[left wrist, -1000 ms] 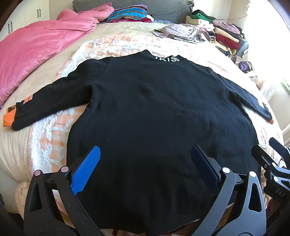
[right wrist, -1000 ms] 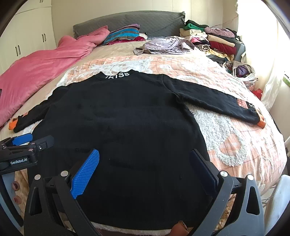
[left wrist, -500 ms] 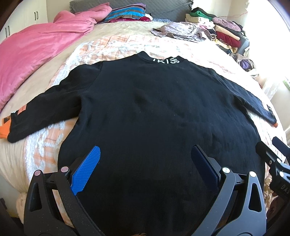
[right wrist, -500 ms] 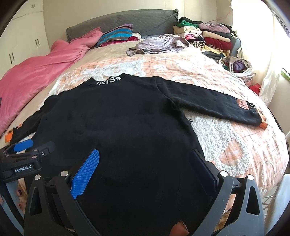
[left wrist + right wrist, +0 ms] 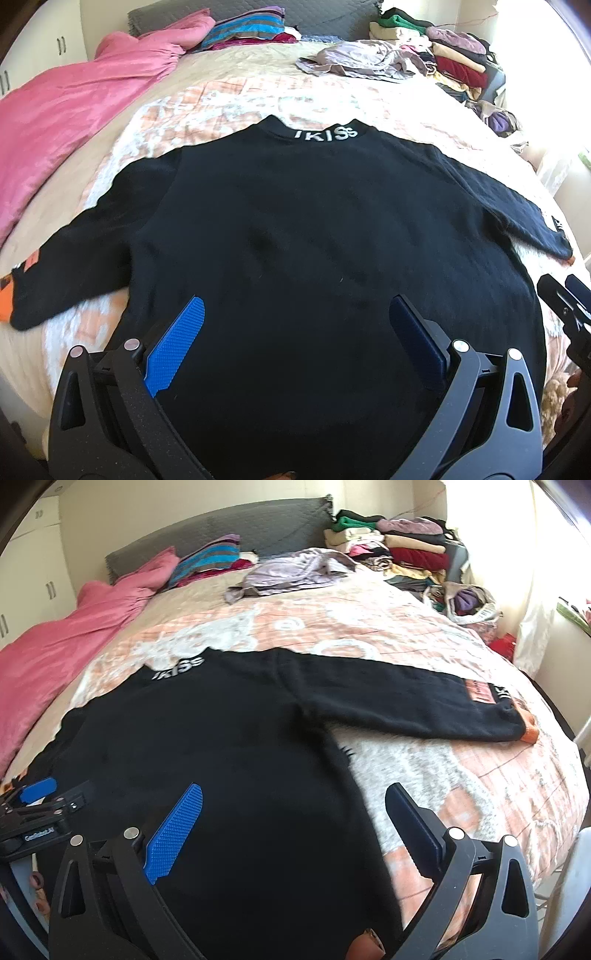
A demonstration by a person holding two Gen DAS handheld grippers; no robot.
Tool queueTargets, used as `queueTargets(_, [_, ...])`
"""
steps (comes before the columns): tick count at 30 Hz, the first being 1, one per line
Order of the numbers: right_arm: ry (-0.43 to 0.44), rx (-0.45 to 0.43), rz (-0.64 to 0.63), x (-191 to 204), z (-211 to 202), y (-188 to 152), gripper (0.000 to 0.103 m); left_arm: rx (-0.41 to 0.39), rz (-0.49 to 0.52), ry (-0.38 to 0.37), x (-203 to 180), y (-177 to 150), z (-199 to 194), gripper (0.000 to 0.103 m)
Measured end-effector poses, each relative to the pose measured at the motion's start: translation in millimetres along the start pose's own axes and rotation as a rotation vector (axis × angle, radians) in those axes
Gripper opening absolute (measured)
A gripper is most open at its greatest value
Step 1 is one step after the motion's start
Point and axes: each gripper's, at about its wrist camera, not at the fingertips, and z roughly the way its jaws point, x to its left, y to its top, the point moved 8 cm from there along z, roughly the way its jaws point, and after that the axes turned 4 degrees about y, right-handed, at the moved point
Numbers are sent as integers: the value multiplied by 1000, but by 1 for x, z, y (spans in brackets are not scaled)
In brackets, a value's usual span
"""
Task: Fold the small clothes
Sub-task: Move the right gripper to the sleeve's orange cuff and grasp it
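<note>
Bedroom, 1 bed [image 5: 424, 657] under a peach-and-white quilt, grey headboard [image 5: 229, 531] at the far end. Left gripper [image 5: 295, 325] spread wide, 2 blue-padded fingers [image 5: 177, 347] apart over the lower body of 1 black sweater [image 5: 314, 229], nothing clamped between them. Right gripper [image 5: 291, 812] likewise wide apart and holding nothing, 1 finger [image 5: 173, 830] over the sweater's [image 5: 207, 760] hem area, the other [image 5: 413, 834] over bare quilt just past the sweater's right edge. Sweater flat on the quilt, back up, white lettering on the collar [image 5: 327, 133], 2 sleeves out sideways, each ending in an orange cuff [image 5: 530, 733]. Further off: 1 pink duvet [image 5: 74, 110] along the left side, 1 striped pillow [image 5: 247, 29] by the headboard, 1 crumpled lilac garment [image 5: 354, 61], 1 pile of folded clothes [image 5: 402, 542] at the far right corner.
</note>
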Motion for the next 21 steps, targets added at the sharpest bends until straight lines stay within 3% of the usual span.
queueTargets(21, [-216,31,199,-120,35,19,99,33,64,-19,-48,70,58,94])
